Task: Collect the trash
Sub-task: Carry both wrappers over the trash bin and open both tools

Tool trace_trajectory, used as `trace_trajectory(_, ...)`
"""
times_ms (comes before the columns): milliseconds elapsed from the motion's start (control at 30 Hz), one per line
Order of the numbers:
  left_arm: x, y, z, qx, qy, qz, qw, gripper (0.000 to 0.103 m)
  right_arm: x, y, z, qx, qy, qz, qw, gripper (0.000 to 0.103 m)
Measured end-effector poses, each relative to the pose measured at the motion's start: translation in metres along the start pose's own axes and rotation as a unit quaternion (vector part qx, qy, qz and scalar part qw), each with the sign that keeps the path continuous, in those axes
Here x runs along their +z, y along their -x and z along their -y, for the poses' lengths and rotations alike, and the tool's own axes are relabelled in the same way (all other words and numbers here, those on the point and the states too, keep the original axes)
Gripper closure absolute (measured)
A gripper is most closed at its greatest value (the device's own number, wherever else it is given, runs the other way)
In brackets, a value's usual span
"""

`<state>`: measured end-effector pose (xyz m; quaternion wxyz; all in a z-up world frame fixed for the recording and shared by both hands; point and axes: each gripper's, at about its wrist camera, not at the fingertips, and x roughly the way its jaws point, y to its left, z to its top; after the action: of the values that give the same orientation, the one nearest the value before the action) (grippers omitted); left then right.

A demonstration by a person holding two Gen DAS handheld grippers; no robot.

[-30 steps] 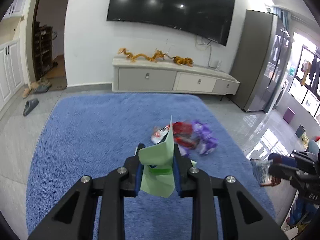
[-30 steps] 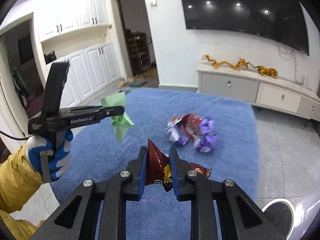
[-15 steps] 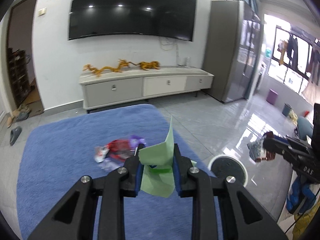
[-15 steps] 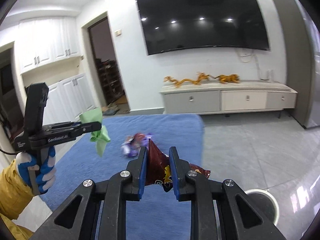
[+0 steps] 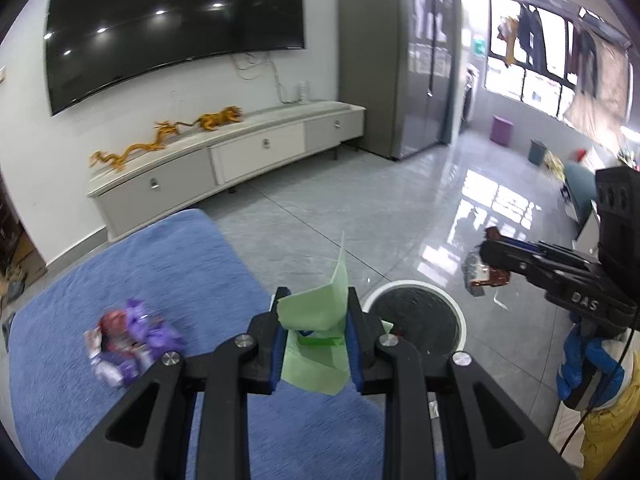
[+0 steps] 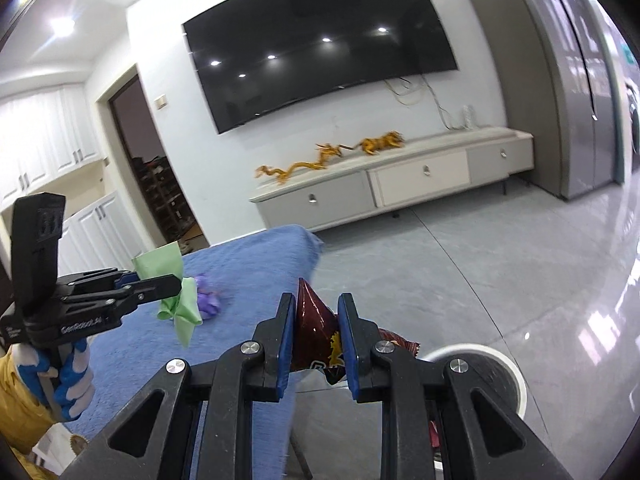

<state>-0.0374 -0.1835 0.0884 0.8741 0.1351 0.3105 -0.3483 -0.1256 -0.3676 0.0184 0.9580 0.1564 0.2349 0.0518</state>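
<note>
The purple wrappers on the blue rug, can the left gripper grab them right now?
Probably not: the left gripper is already shut on a green paper, so its jaws are full. Nothing covers the purple wrappers.

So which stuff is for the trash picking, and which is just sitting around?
For the job:
- green paper in the left gripper
- dark red snack bag in the right gripper
- wrappers on the blue rug
- round bin

Just there:
- TV
- cabinet with gold dragons
</note>
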Motion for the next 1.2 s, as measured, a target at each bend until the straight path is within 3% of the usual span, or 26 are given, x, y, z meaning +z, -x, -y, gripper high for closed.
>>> trace_trajectory(367, 0.020, -0.072, 0.049, -0.037, -0.039, -0.038, 0.9978, 0.079, -0.019, -0.024, 0.073, -0.020, -0.064, -0.035, 0.997, 0.083)
trace_trajectory(767, 0.018, -0.143, 0.082, -0.067, -0.060, -0.084, 0.9924, 0.079, -0.045, -0.052, 0.139, -0.047, -0.131, -0.065, 0.988, 0.083)
trace_trajectory(1200, 0.026, -0.208, 0.096, -0.115, -0.016, -0.136, 0.9839, 0.077, -0.069, -0.079, 0.178, -0.082, -0.183, -0.096, 0.975, 0.080)
